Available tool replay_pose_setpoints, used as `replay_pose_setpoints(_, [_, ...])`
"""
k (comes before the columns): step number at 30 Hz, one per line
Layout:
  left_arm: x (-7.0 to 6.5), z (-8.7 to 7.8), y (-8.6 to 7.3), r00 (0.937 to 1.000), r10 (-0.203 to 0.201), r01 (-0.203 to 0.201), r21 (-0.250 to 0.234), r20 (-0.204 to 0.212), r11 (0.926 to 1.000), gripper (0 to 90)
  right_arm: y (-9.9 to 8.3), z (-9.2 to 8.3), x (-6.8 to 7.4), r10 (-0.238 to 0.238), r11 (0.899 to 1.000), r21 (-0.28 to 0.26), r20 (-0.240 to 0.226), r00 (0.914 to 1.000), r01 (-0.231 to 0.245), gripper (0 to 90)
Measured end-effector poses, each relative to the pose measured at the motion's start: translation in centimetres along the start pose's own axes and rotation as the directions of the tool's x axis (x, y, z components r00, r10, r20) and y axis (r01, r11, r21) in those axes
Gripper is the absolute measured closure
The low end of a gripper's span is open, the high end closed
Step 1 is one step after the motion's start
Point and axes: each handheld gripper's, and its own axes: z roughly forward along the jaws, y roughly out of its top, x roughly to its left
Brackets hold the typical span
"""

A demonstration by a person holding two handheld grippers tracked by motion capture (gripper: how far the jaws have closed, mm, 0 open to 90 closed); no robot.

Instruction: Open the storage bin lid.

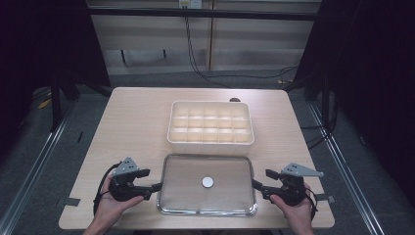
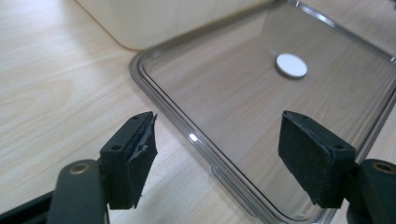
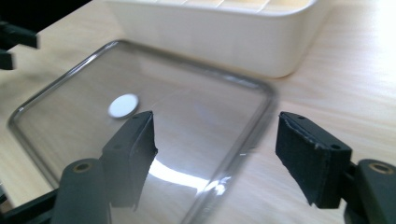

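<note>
Lid (image 1: pixel 186 196) lies flat, long axis crosswise, between spread left gripper (image 1: pixel 155 186) and right gripper (image 1: pixel 258 186).

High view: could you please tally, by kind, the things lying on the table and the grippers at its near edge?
Compartment box, white: 1
Clear lid, lying flat: 1
White disc, on the lid: 1
Grippers, left gripper and right gripper, both open: 2
Total: 5

Two black handheld grippers here: the left gripper (image 1: pixel 157 186) and right gripper (image 1: pixel 256 186) each carry a grey three-cornered plate on top and a black cable trailing behind. Thick black pads (image 2: pixel 314 156) face inward (the left pad's surface looks torn), with brass-coloured screws just below them.
</note>
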Motion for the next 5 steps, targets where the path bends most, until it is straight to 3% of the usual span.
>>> replay_pose_setpoints(5, [0.7, -1.4, -0.3, 0.9989, -0.029, 0.027, -0.051, -0.036, 0.9983, 23.6, 0.1, -1.7, -1.0, 0.02, 0.998, -0.064, 0.026, 0.9995, -0.018, 26.6])
